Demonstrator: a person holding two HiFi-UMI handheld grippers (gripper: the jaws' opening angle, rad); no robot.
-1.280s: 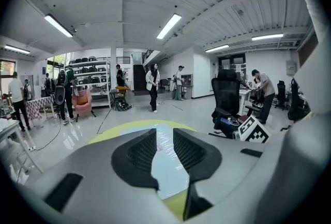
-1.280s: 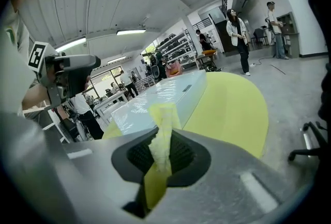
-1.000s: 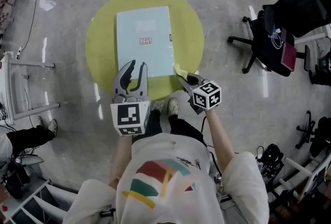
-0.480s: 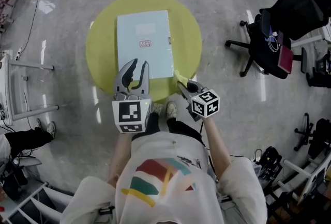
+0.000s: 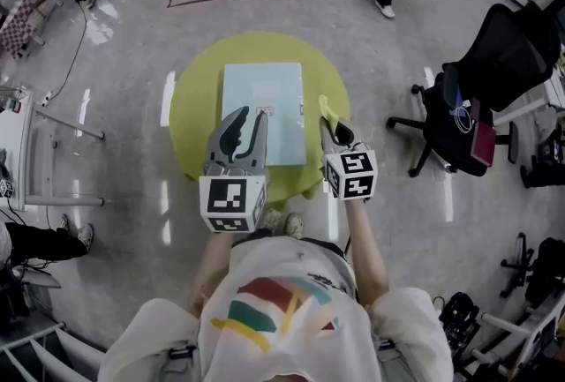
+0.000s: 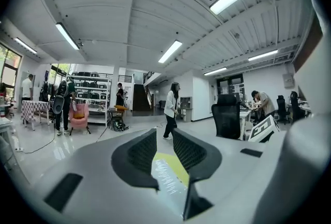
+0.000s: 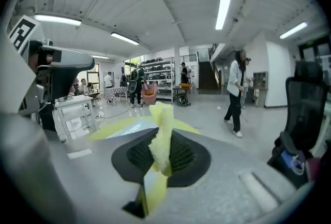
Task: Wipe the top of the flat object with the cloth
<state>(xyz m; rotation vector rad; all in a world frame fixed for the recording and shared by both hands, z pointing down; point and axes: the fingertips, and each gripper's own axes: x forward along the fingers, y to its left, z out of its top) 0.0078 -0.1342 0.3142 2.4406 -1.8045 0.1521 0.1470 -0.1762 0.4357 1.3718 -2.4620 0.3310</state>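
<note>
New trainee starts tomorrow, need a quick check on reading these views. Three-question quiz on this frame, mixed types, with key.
1. True or false: the left tongs hold the cloth.
2. The flat object lies on: A) a yellow round surface; B) a red tray; C) a cardboard box.
3. Fill in: in the head view, the cloth shows beside the flat object's ____ edge.

Key
1. False. The left tongs are open and empty; the right tongs are shut on the cloth.
2. A
3. right
</note>
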